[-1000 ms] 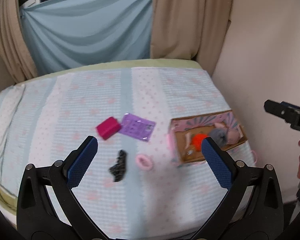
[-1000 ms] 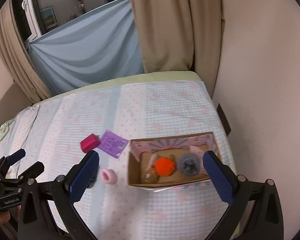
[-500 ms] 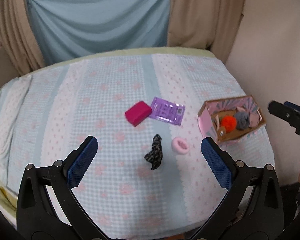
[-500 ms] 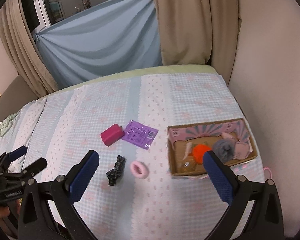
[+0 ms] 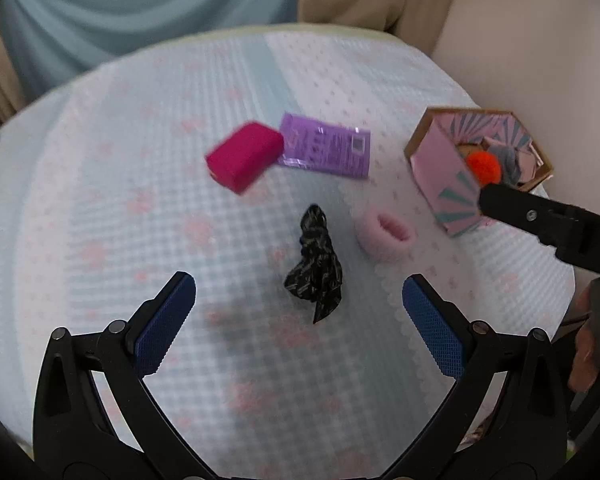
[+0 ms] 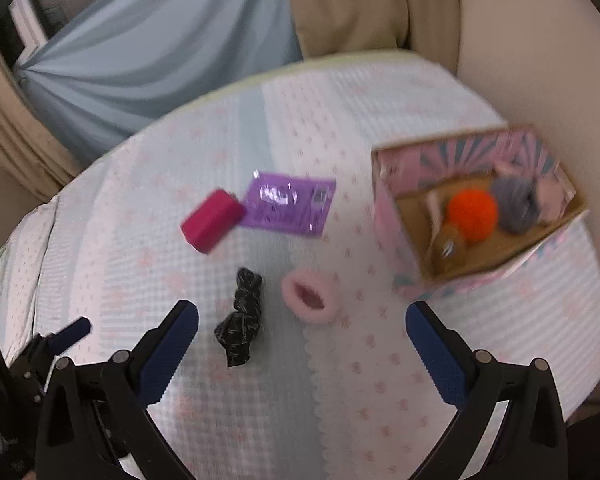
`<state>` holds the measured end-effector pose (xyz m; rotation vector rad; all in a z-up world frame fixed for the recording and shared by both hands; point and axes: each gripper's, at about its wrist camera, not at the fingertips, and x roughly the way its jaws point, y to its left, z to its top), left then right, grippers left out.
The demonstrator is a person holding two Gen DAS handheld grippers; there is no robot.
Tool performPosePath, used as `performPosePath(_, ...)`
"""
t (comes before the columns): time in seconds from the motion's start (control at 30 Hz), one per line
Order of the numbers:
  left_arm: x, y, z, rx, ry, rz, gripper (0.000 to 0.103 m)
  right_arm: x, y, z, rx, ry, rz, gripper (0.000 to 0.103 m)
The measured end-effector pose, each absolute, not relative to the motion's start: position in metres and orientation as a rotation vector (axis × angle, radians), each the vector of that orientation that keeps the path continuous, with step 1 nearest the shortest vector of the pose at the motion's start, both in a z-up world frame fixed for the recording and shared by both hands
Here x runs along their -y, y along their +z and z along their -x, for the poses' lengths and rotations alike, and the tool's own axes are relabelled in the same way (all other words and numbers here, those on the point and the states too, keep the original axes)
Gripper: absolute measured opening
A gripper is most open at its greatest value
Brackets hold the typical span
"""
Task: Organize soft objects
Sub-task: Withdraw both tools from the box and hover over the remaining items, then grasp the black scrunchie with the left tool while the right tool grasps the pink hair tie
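Observation:
A black scrunchie (image 5: 315, 264) (image 6: 241, 316) lies crumpled on the bed, just beyond my open left gripper (image 5: 299, 320). Beside it to the right sits a pink fluffy scrunchie (image 5: 385, 233) (image 6: 310, 297). Further back lie a magenta block (image 5: 245, 155) (image 6: 212, 219) and a purple packet (image 5: 325, 149) (image 6: 288, 204). A pink cardboard box (image 5: 440, 168) (image 6: 396, 208) at the right holds an orange pom-pom (image 5: 484, 166) (image 6: 473, 209) and a grey fluffy item (image 6: 514, 204). My right gripper (image 6: 302, 344) is open, above the bed near both scrunchies, holding nothing.
The bed (image 5: 100, 200) has a pale blue and white dotted cover. A cream wall (image 6: 540, 60) runs along its right side, and blue and beige curtains (image 6: 160, 48) hang behind. The bed's front edge is close below both grippers.
Both grippers have moved forward and down toward the bed; the scrunchies, block and box now look larger and nearer. Both stay open. Nothing on the bed has moved.

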<state>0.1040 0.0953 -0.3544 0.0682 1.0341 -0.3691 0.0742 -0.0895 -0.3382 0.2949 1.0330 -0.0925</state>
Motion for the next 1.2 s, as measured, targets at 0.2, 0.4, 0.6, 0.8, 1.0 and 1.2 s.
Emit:
performPosePath(0.2,-0.087,-0.421,-0.122,-1.035,-0.402,-0.016,0.102,0.086,-0.406,-0.093,-1.051,-0.139,-0.341,0.103)
performPosePath(0.4,-0.075,-0.483,-0.146,-1.095,-0.390,0.059,0.087,0.088,-0.452,-0.110,-1.065,-0.182,-0.430,0.103)
performPosePath(0.6,-0.059,-0.507,-0.153,-1.105,-0.388,0.057,0.069,0.089,-0.481,-0.127,-1.084,-0.228,-0.494,0.094)
performPosePath(0.8,-0.046,-0.510,-0.155,-1.102,-0.410,-0.013,0.043,0.089,-0.496,-0.134,-1.105,-0.248,-0.514,0.067)
performPosePath(1.0,-0.039,-0.508,-0.156,-1.100,-0.435,-0.044,0.035,0.092,-0.495,-0.130,-1.100,-0.259,-0.515,0.046)
performPosePath(1.2,-0.047,-0.499,-0.158,-1.083,-0.417,-0.039,0.033,0.088,-0.490,-0.131,-1.090,-0.228,-0.500,0.034)
